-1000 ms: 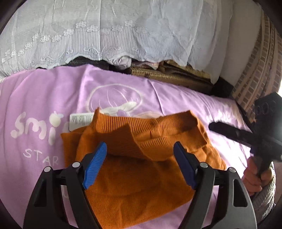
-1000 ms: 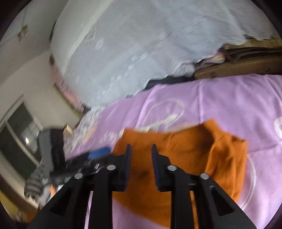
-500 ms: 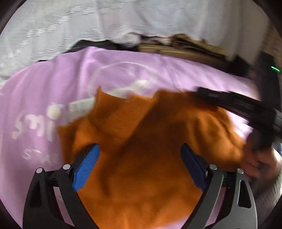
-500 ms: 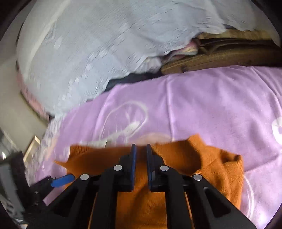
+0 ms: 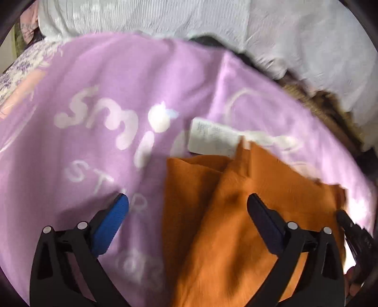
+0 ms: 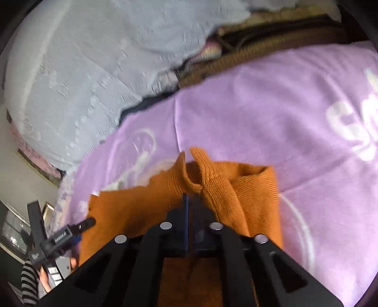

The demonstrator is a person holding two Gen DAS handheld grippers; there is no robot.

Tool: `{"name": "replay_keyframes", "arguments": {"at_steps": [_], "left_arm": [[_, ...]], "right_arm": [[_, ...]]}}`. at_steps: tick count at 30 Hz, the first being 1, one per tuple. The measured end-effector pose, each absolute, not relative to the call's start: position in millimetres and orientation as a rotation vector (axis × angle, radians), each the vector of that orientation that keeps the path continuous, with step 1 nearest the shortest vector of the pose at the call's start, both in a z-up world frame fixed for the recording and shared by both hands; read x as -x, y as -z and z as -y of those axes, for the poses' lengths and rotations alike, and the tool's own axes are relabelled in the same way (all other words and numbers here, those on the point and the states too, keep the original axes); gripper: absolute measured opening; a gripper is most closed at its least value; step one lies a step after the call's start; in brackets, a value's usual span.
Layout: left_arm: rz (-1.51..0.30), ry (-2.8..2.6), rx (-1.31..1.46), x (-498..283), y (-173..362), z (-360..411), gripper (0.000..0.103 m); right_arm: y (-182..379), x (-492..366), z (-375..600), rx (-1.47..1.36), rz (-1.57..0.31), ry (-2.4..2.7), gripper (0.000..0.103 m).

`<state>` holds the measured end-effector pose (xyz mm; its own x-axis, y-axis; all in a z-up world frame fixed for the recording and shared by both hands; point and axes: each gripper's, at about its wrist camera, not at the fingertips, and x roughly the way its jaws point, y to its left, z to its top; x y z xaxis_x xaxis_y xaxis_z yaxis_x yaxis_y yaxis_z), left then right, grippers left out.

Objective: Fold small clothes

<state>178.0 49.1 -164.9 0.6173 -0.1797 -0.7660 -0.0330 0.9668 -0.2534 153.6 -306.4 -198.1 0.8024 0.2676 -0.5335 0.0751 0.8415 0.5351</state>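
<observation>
An orange knit garment (image 5: 236, 212) lies on the purple blanket (image 5: 118, 82), with its white care label (image 5: 212, 139) sticking out at the far edge. My left gripper (image 5: 189, 207) is open and empty, hovering over the garment's left edge. My right gripper (image 6: 190, 200) is shut on a bunched fold of the orange knit garment (image 6: 212, 184) and holds it raised off the blanket (image 6: 259, 106). The left gripper also shows at the left in the right wrist view (image 6: 82, 224).
A white lace cover (image 5: 212, 21) hangs along the far side of the blanket. Brown woven items (image 6: 259, 42) lie under it. The blanket has white lettering (image 5: 113, 122). A floral cloth (image 5: 21, 68) is at the far left.
My right gripper has closed on a fold of the orange garment and lifted it. My left gripper has swung left, so the garment now lies under its right finger.
</observation>
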Motion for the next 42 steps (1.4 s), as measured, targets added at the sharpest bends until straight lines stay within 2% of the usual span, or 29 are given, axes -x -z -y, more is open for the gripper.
{"name": "replay_keyframes", "arguments": {"at_steps": [4, 9, 13, 17, 20, 22, 25, 28, 30, 38, 42], "left_arm": [[-0.846, 0.205, 0.221, -137, 150, -37, 0.098], [-0.922, 0.157, -0.010, -129, 176, 7, 0.099], [-0.915, 0.125, 0.026, -122, 171, 1, 0.099], [-0.859, 0.104, 0.016, -88, 164, 2, 0.099], [-0.859, 0.086, -0.043, -69, 169, 12, 0.099], [-0.901, 0.052, -0.083, -78, 179, 19, 0.099], [-0.937, 0.078, -0.007, -84, 185, 9, 0.099], [-0.936, 0.077, -0.003, -87, 185, 9, 0.099], [-0.926, 0.068, -0.023, -85, 184, 12, 0.099], [-0.910, 0.074, -0.018, -80, 181, 8, 0.099], [-0.836, 0.089, -0.025, -74, 161, 6, 0.099]], "right_arm": [[187, -121, 296, -0.534, -0.573, -0.130, 0.007], [209, -123, 277, -0.477, -0.724, -0.120, 0.011], [206, -106, 276, -0.456, -0.677, -0.084, 0.012], [190, -78, 248, -0.337, -0.600, -0.111, 0.017], [195, -71, 220, -0.219, -0.647, -0.117, 0.040], [206, -80, 212, -0.181, -0.720, -0.098, 0.041], [207, -81, 216, -0.216, -0.720, -0.125, 0.044], [208, -79, 213, -0.204, -0.717, -0.148, 0.057], [207, -76, 208, -0.186, -0.715, -0.148, 0.060], [207, -74, 210, -0.202, -0.701, -0.163, 0.060], [200, -67, 219, -0.262, -0.645, -0.181, 0.060]]}}
